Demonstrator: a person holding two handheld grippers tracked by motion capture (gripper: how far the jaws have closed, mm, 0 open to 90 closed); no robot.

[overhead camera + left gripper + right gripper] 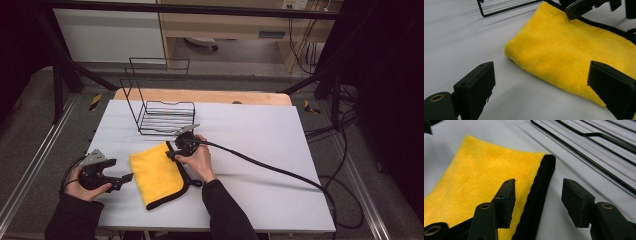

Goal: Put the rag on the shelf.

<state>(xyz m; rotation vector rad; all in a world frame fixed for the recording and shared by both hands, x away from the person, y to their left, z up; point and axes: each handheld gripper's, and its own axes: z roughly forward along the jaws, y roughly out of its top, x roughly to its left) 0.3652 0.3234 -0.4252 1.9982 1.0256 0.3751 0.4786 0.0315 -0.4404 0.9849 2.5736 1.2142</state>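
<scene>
**Folded yellow cloth lies between two open grippers**

In the high view, the left gripper [126, 177] sits at the lower left of the frame, low over the white table [260, 135], its jaws spread wide and empty, just left of the yellow cloth [155, 172]. The cloth lies folded flat at lower centre, black-edged on its right side. At its upper right corner the right gripper [170, 154] has its jaws parted over the black hem, not pressing it. Above centre stands a black wire rack [165, 117].
</scene>
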